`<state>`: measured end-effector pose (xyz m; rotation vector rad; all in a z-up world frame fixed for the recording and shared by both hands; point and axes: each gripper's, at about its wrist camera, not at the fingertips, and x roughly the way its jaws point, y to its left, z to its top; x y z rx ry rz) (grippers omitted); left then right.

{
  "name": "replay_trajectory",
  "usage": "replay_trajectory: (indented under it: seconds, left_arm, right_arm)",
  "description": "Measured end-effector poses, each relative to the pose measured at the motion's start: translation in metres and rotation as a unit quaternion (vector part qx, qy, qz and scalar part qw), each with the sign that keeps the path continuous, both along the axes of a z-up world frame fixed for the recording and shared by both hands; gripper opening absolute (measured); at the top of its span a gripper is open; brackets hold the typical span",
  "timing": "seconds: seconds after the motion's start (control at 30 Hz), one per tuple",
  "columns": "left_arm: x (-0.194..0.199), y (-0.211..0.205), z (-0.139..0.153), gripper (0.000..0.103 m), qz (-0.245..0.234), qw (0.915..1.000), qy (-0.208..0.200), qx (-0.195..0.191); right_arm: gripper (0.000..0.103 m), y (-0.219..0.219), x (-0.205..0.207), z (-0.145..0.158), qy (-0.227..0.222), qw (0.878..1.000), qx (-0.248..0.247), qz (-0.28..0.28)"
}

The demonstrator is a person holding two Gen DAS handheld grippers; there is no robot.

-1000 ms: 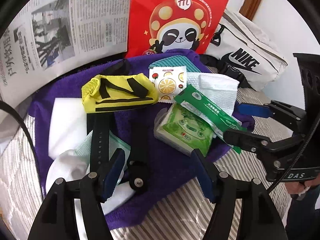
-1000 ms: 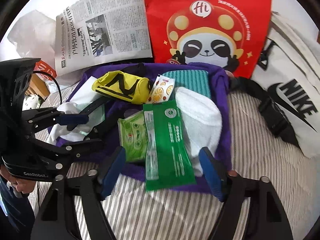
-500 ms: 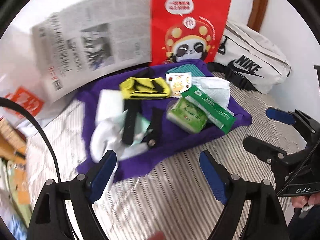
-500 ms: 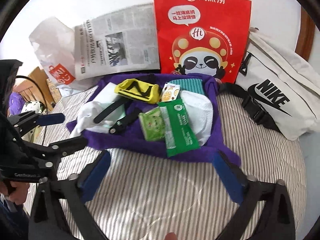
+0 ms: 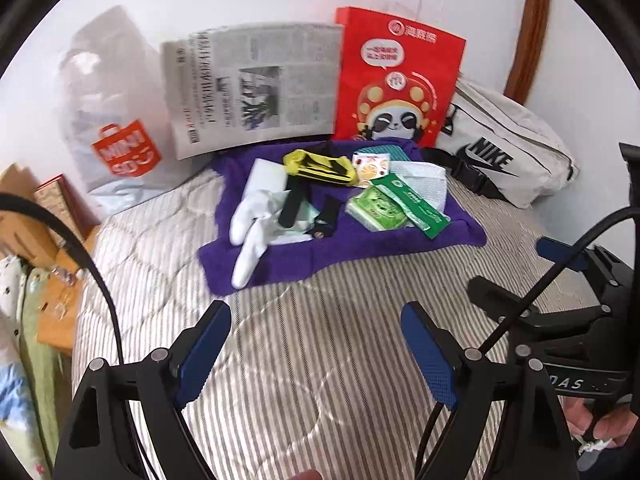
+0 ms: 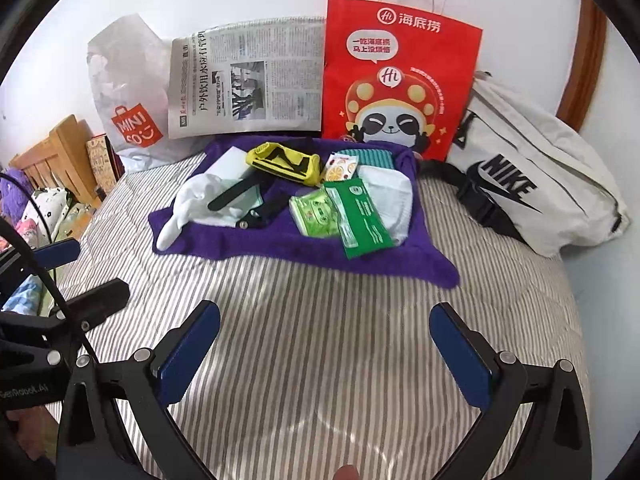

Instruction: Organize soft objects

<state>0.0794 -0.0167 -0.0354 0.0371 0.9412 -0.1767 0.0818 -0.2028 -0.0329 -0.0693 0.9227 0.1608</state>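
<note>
A purple towel (image 5: 280, 264) lies spread on the striped bed and carries a pile of soft items. On it are a yellow pouch with black straps (image 5: 320, 166), a white glove (image 5: 252, 220), a black strap (image 5: 292, 204), a green wipes pack (image 5: 374, 208), a long green packet (image 5: 416, 206), a lemon-print sachet (image 5: 372, 164) and a white cloth (image 5: 420, 180). My left gripper (image 5: 316, 312) hangs open over bare bedcover, well short of the towel. Beside it, my right gripper (image 6: 324, 312) stands wide open, and nothing is between its jaws either.
Against the wall behind the towel (image 6: 280, 244) lean a newspaper (image 6: 248, 80), a red panda paper bag (image 6: 400, 80) and a white plastic shopping bag (image 6: 128, 100). A white Nike bag (image 6: 540, 176) lies at the right. A wooden bed frame (image 6: 52, 152) borders the left.
Both grippers have drawn back and upward from the pile, so the towel now looks small and distant. Both sets of jaws have widened. Nothing was picked up.
</note>
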Motion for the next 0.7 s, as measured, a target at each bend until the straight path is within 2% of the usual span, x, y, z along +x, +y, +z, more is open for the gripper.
replay_trajectory:
  seconds: [0.23,0.47,0.6,0.7]
  left_arm:
    - [-0.037,0.013,0.008,0.086,0.048,0.9985,-0.027,-0.009]
    - [-0.053,0.013,0.009,0.086,0.055,0.9979,-0.034,-0.005]
    - [-0.056,0.016,0.009,0.086,0.053,0.9979,-0.030,-0.022]
    - [-0.055,0.015,0.009,0.086,0.051,0.9981,-0.030,-0.020]
  right_arm:
    - [0.103,-0.011,-0.025,0.008,-0.003,1.000,0.007,-0.014]
    - [0.103,-0.020,-0.033,0.010,-0.001,1.000,0.008,-0.024]
    - [0.103,-0.024,-0.035,0.010,0.000,0.999,0.007,-0.031]
    - [0.103,-0.026,-0.035,0.010,0.001,0.999,0.007,-0.034]
